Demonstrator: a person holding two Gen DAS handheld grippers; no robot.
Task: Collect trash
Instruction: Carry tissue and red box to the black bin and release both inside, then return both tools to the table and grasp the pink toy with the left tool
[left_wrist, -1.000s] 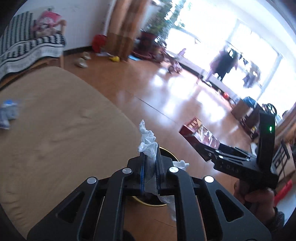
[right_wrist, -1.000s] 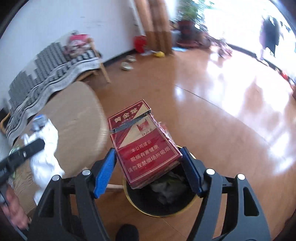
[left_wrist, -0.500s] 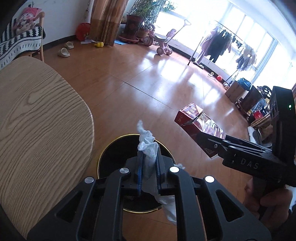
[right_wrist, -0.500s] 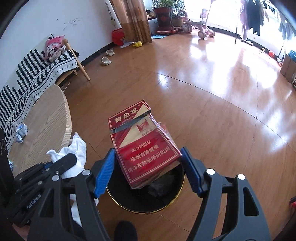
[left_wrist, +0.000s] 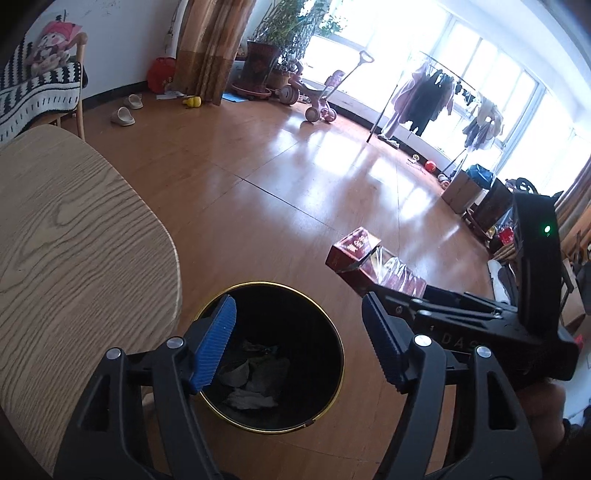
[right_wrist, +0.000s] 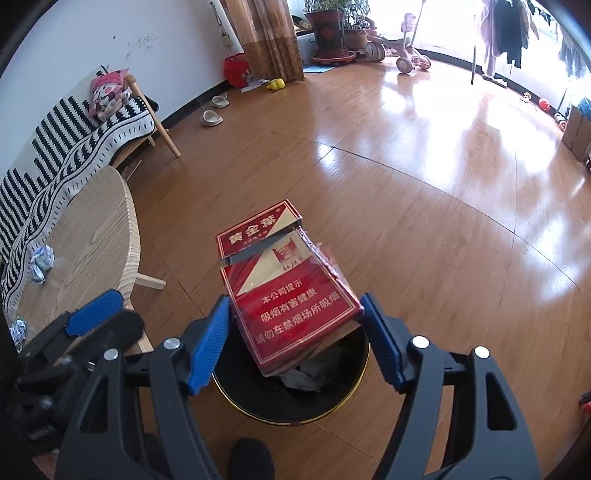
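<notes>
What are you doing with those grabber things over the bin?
A person is collecting trash with two handheld grippers. The left gripper hangs over the black trash bin; its jaws have just been opening and nothing is between them now. Crumpled tissue lies inside the bin. The right gripper grips a red cigarette carton above the bin.

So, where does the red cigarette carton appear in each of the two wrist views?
Left wrist view: red cigarette carton at right of centre, past the bin's rim.
Right wrist view: carton at centre, between the right tongs, above the bin.
Shared landmark: the black bin with a gold rim.
</notes>
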